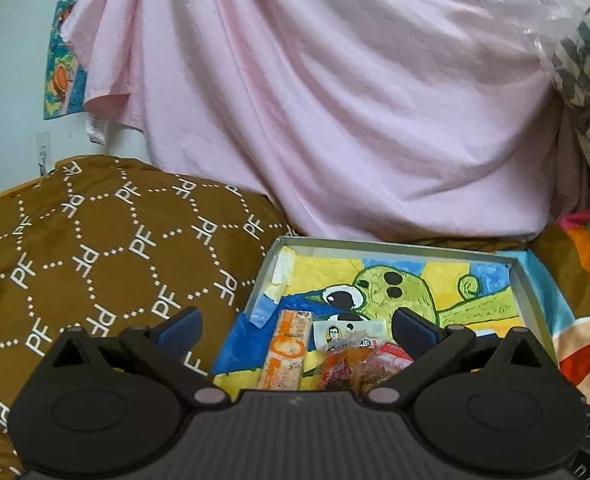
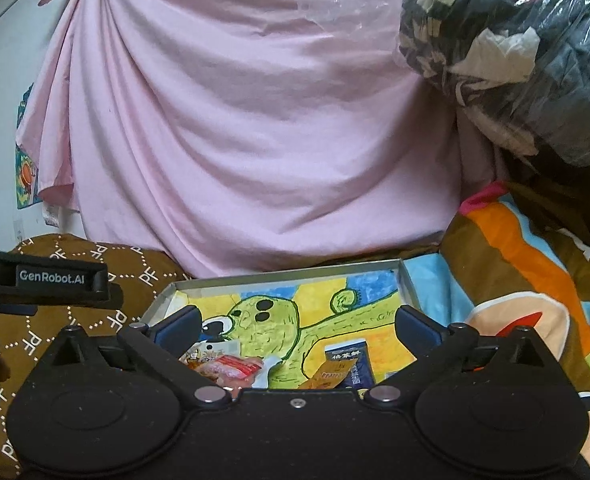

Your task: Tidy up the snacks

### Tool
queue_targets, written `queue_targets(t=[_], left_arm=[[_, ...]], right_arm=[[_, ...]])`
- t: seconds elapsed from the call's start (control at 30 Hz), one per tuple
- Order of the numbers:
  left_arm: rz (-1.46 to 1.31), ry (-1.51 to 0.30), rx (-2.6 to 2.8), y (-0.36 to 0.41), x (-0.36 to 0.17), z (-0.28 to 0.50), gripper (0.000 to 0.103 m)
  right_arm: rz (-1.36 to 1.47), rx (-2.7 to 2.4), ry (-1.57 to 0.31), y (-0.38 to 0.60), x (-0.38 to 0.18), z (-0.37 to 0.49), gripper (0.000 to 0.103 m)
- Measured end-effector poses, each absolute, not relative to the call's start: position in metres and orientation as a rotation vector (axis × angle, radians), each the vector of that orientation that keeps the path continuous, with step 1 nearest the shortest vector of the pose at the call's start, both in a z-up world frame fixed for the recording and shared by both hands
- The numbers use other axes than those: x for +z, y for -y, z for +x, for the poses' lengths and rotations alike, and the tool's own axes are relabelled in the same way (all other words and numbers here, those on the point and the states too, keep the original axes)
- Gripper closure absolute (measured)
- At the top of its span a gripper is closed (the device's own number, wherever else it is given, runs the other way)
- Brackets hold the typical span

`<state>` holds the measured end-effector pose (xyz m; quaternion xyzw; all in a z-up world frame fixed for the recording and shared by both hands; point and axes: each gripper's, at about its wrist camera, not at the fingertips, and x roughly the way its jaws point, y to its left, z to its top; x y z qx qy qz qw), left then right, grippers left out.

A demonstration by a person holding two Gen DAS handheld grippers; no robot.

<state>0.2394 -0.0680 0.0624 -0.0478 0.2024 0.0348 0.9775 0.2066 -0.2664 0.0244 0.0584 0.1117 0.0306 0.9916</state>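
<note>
A shallow cardboard box (image 1: 395, 247) (image 2: 287, 276) lined with a green cartoon drawing lies on the bedding. Snacks rest at its near end: an orange bar wrapper (image 1: 285, 350), a white packet (image 1: 345, 332), red crinkly packets (image 1: 359, 366) (image 2: 235, 366), and a dark blue packet (image 2: 349, 360) beside an orange-brown one (image 2: 327, 378). My left gripper (image 1: 297, 324) hovers open above the snacks with nothing between its fingers. My right gripper (image 2: 297, 324) is likewise open and holds nothing, over the box's near edge. The other gripper's body (image 2: 47, 280) shows at the left of the right wrist view.
A brown patterned cushion (image 1: 95, 240) lies left of the box. A striped colourful blanket (image 2: 527, 280) lies to its right. A pink sheet (image 1: 315, 100) hangs behind. A plastic-wrapped bundle (image 2: 515, 60) sits at upper right.
</note>
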Motion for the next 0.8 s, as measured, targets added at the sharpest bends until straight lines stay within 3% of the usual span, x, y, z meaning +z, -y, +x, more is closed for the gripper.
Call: queue_targets(t=[0.8], left_arm=[[-0.163,-0.413,0.122,0.015,0.064,0.142,0.000]], right_arm=[[0.110,0.030,-0.199,0.245,0.074,0.115,0.001]])
